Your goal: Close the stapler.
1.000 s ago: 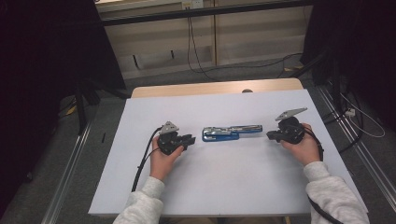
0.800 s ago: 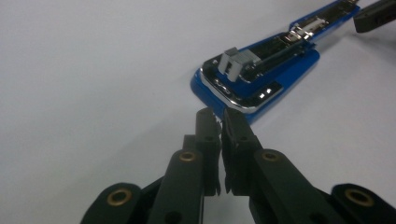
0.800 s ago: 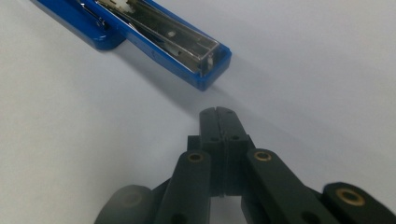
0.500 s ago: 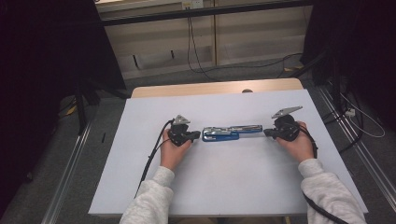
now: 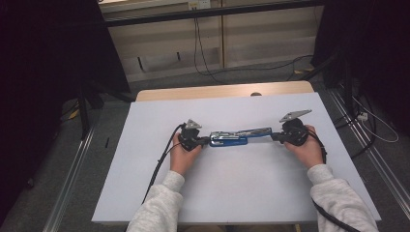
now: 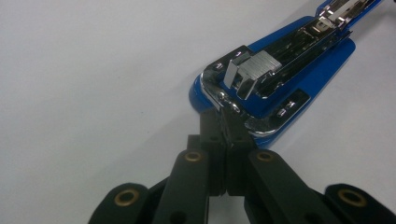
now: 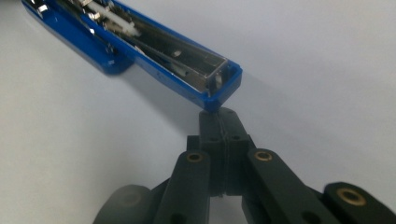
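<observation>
White table (image 5: 145, 193) takes up most of the high view, with a strip of bare wood tabletop (image 5: 217, 90) showing past its far edge. Grey floor around it, cables (image 5: 203, 53) trailing across the floor behind.

Person at the near side, both forearms in light grey sleeves (image 5: 159, 212) coming in from the bottom.

Blue stapler (image 5: 238, 137) lies about mid-table, flipped open flat lengthwise so it runs left-right between the two tools. Metal staple channel faces up.

Left hand (image 5: 183, 155) holds the left gripper (image 5: 203, 140), pointing right at the stapler's left end. In the left gripper view (image 6: 224, 122) the jaws are pressed together, tips right up against the chromed hinge end of the stapler (image 6: 275, 84). Can't tell whether they pinch a metal edge there or just touch it.

Right hand (image 5: 304, 147) holds the right gripper (image 5: 274, 137), pointing left at the stapler's right end. In the right gripper view (image 7: 219, 116) the jaws are together with nothing between them, tips just touching or just short of the blue end corner of the stapler (image 7: 187, 70); can't tell which.

Black cable (image 5: 162, 159) from the left gripper runs back along the table past the left forearm. Grey three-cornered plate (image 5: 295, 115) sits on top of the right gripper.
</observation>
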